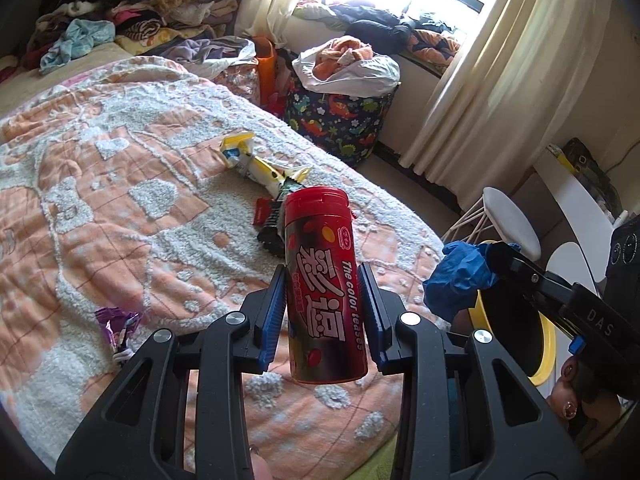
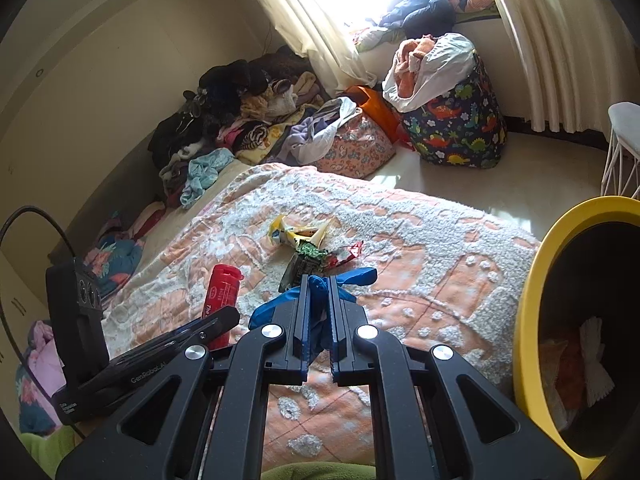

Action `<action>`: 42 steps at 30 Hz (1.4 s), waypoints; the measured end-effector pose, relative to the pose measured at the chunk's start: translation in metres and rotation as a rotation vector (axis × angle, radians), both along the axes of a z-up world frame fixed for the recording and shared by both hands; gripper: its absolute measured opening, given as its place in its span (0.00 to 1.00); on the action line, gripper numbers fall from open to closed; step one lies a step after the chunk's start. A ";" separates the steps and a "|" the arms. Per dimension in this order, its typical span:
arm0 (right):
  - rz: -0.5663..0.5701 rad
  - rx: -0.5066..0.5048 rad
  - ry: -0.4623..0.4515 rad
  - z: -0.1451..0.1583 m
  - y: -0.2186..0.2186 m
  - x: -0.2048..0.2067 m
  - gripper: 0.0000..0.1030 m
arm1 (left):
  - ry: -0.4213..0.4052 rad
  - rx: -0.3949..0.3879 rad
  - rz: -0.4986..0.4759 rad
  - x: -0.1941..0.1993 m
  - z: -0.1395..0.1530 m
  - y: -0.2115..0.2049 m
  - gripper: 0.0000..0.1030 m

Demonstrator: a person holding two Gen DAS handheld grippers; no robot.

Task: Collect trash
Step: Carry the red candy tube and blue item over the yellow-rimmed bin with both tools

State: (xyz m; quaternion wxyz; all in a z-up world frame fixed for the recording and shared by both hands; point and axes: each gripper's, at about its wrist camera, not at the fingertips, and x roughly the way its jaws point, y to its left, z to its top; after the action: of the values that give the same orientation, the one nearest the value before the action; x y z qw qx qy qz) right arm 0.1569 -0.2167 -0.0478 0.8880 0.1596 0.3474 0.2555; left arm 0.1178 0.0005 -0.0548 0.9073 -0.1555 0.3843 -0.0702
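We find left gripper fingers clamped mid-body on the rigid, slick candy canister; right gripper fingers pinch a limp blue glove.

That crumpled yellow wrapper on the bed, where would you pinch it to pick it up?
Probably at its twisted, narrow middle, coming from above. The yellow wrapper lies flat on the blanket, flaring wider at both ends, so the waist gives the fingers the thinnest bite. A green and red wrapper touches one end, so keep clear of that.
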 end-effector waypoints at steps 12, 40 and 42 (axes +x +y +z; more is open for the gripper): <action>-0.064 0.010 -0.038 0.015 -0.033 -0.009 0.07 | -0.032 0.001 -0.060 -0.001 0.013 -0.028 0.27; -0.283 -0.016 -0.077 0.029 -0.122 -0.020 0.07 | -0.056 0.025 -0.209 -0.003 0.024 -0.089 0.27; -0.297 -0.019 -0.075 0.028 -0.126 -0.020 0.07 | -0.055 0.025 -0.216 -0.005 0.024 -0.092 0.27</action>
State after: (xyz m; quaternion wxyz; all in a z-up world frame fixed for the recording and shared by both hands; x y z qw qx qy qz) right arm 0.1369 -0.3432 -0.0196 0.9299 0.1911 0.2888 0.1241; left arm 0.1130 -0.0914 -0.0313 0.9064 -0.1000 0.3748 -0.1671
